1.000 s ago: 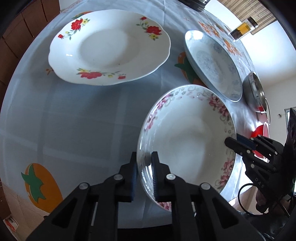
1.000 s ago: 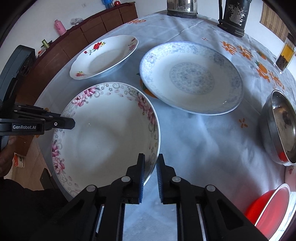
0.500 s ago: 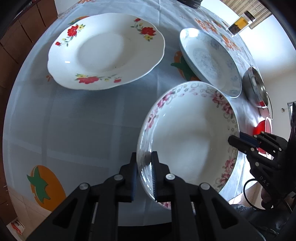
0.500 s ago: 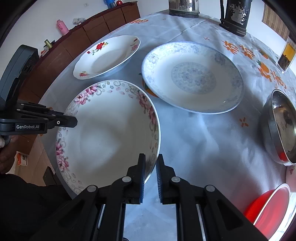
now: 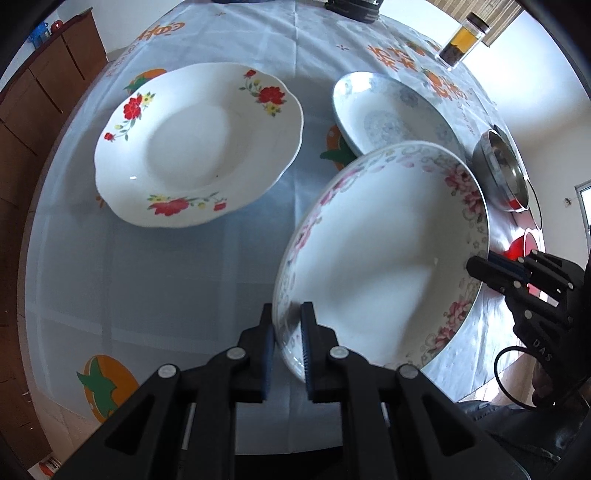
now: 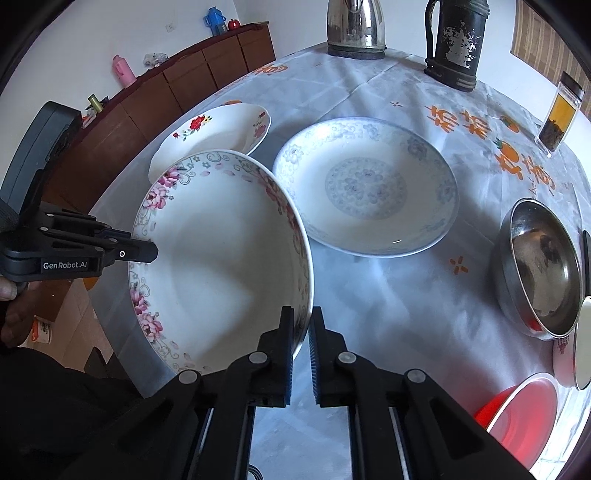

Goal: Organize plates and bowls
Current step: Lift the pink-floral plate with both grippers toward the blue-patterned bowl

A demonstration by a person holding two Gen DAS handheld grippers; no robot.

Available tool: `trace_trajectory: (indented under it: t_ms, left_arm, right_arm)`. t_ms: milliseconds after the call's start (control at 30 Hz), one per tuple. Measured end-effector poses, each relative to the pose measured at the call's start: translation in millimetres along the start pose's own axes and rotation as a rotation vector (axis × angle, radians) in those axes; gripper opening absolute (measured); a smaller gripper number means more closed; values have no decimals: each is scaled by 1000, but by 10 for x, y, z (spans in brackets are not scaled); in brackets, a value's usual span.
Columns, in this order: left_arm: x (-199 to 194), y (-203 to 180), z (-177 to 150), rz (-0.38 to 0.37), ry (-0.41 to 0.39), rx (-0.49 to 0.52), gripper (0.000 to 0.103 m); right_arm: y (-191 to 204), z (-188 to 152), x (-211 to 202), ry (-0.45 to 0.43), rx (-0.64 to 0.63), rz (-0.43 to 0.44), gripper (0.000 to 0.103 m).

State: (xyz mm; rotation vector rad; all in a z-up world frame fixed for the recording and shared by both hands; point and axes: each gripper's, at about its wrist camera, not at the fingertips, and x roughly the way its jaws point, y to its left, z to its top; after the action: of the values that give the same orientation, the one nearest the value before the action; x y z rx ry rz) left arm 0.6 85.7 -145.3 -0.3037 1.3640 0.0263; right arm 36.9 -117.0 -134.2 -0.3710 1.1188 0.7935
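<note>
Nearest in both wrist views is the deep white bowl with a pink-flower rim [image 5: 388, 254], gripped from two sides and, by the gap beneath it, lifted clear of the tabletop [image 5: 147, 280] with its far edge tipped up. The left tool [image 5: 287, 332] is closed tight on the rim at about 6 o'clock in its own view, one pad inside and one outside. The right tool [image 6: 302, 332] is clamped the same way on the opposite rim.

Beyond the bowl, at 11 o'clock in the left view, lies the white scalloped plate with red flowers [image 5: 199, 147]; at 1 o'clock sits the white plate with pale blue pattern [image 5: 391, 114], partly hidden behind the raised rim. Further right are a steel bowl [image 6: 539, 266] and a red plastic bowl [image 6: 517, 406]. At the far edge stand a steel kettle [image 6: 356, 29], a dark flask [image 6: 454, 44] and a clear jar of tea [image 6: 561, 110].

The step in hand looks like carrying the flowered bowl to a stack. The next move calls for both hands travelling together, level, then lowering it centred onto whichever dish is chosen before letting go.
</note>
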Motion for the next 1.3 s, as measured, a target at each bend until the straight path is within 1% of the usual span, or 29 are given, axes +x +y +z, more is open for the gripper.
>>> trace_trajectory:
  t_ms: [233,267,533,633,1300]
  left_arm:
    - [-64,-49,72,-8,-15,30,10]
    - [-58,-103,95,-9,-16,31,10]
    - [-155,-105,172,-20,-22,39,10]
    - [-173,-161,228,-27,-27,41,10]
    - [-179,-315,495,-25,-28,58,10]
  right_arm:
    - [-105,52,-89,-36,36,-12,9]
    - [-123,58,-90,-40,41,-12,9]
    - [-231,107,-126,-61,78,-26,9]
    - [-278,132,-140,-69,93,-31,9]
    - [-518,249,-147,-95,150,-45,9]
